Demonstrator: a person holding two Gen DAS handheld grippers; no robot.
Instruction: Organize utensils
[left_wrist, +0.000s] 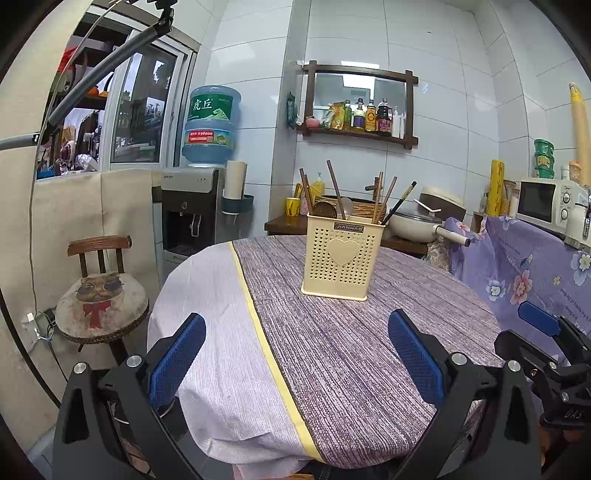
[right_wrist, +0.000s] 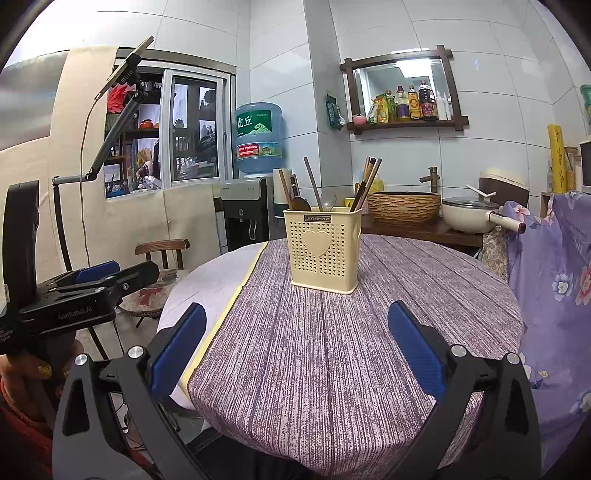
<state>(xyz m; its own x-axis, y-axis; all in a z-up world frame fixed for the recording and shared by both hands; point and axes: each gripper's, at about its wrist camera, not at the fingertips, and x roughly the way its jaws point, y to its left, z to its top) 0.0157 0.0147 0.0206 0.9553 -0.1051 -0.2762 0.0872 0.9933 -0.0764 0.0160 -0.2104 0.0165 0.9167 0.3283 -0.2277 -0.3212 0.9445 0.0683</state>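
A cream perforated utensil holder (left_wrist: 340, 256) (right_wrist: 323, 249) with a heart on its front stands upright on the round table (left_wrist: 351, 350) (right_wrist: 332, 350), toward the far side. Chopsticks (left_wrist: 386, 199) (right_wrist: 365, 182), wooden spoons (left_wrist: 325, 208) (right_wrist: 301, 203) and a metal spoon (left_wrist: 346, 205) stick out of its top. My left gripper (left_wrist: 295, 354) is open over the table's near edge, well short of the holder, with nothing between its blue pads. My right gripper (right_wrist: 295, 347) is also open and empty, at a similar distance. Each gripper shows at the edge of the other's view.
The table wears a purple striped cloth with a pale section on the left. A wooden chair (left_wrist: 101, 291) stands to the left, a water dispenser (left_wrist: 199, 210) behind it. A counter with a woven basin (right_wrist: 404, 206) and pot (right_wrist: 469, 218) lies behind. Floral fabric (right_wrist: 554, 277) hangs right.
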